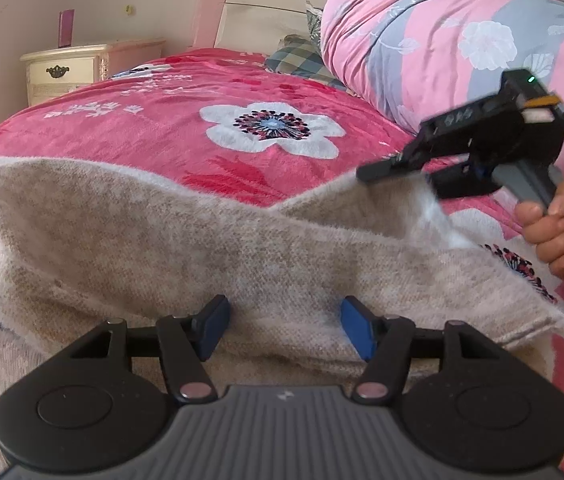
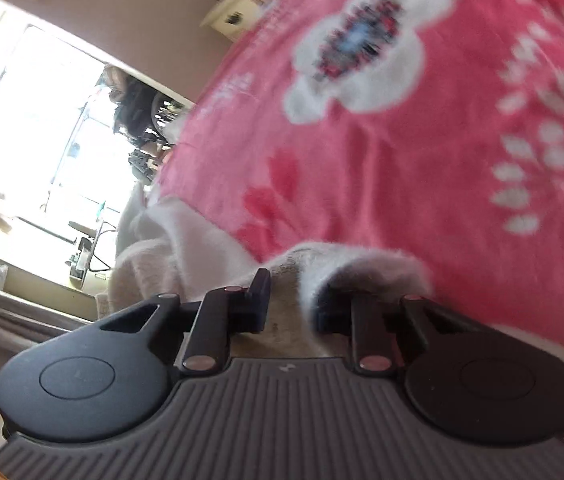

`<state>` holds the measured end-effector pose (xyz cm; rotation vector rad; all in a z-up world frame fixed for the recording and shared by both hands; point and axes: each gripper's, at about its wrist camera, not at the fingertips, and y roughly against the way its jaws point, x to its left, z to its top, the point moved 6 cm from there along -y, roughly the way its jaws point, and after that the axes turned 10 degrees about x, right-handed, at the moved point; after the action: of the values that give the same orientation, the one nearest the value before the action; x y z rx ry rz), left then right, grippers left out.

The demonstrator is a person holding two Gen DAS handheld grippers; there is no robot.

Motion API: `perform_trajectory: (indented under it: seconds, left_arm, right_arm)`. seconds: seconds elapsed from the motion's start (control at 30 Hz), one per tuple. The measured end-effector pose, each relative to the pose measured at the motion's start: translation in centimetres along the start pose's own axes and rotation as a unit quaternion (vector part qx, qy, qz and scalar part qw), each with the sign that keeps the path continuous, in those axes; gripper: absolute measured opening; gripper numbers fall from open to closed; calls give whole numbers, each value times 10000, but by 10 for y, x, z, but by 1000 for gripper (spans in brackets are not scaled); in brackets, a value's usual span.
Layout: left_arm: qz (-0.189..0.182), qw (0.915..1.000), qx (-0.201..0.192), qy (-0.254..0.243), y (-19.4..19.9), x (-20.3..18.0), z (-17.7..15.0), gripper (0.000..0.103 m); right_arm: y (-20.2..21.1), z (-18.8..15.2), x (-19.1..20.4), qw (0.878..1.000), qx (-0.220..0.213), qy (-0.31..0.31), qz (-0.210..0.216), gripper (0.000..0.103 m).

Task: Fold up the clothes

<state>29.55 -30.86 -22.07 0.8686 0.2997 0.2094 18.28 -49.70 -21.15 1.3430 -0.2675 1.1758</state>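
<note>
Left wrist view shows a bed [image 1: 186, 128] covered by a bright pink blanket [image 1: 154, 120] printed with large white flowers. A rolled pink and grey quilt [image 1: 442, 32] lies along its right side, and a cream nightstand [image 1: 66, 68] stands against the wall at the back left. Spread across the near part of the bed is a beige knitted garment [image 1: 186, 240], fuzzy and soft, with one edge raised above the rest.

Left tongs [image 1: 284, 326] sit low over the garment with their blue pads spread wide apart, holding nothing; the fabric lies just beyond them. Right tongs [image 1: 402, 170], held by a hand [image 1: 558, 232] on the handle, reach in from the right and lift the raised edge. In the right wrist view the right tongs [image 2: 294, 300] have fabric bunched between and over their tips, apparently pinched, though the blurred picture hides how firmly.

Judging from this, the fold is only partly made. The raised edge looks thinly held, so a quick pull could slip it free. With the left tongs gripping nothing, the whole garment may also drag across the blanket and fold crookedly.
</note>
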Motion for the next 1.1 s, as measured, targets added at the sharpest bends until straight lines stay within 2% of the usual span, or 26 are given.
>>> perform_trajectory:
  seconds: [0.1,0.27,0.37,0.53,0.67,0.8,0.87,0.93,1.0,1.1]
  left_arm:
    - [-21,10000,21,66,2,1,0,64]
    - [-109,9994,90,309,11,5,-3,64]
    - [-172,9981,182,570,20,11,-8,63]
    - [-268,9904,154,1350,50,40,-22,63]
    - [-164,9763,-164,2150,93,83,-37,62]
    - [-56,9610,-554,2710,139,118,-46,62]
    - [-262,9645,-471,2586,144,113,-48,62]
    - [-467,9674,-388,2460,150,107,-50,64]
    - [-672,9696,-305,2332,156,102,-52,69]
    - [-953,9723,-181,2126,163,94,-54,78]
  right_arm:
    - [12,5,17,9995,-202,218,129,11]
    - [37,11,55,9950,-532,448,720,10]
    - [48,10,84,9899,-580,705,1081,10]
    - [46,-18,134,9810,-221,1321,1406,10]
    - [24,-66,161,9717,444,1892,1343,10]
    - [-2,-127,181,9518,1257,2540,1172,10]
    - [-15,-158,187,9361,1691,2911,1021,10]
    - [-23,-189,193,9186,2117,3169,1047,9]
    - [-28,-219,198,9010,2444,3459,933,9]
    - [-35,-254,195,8689,2730,4108,413,11]
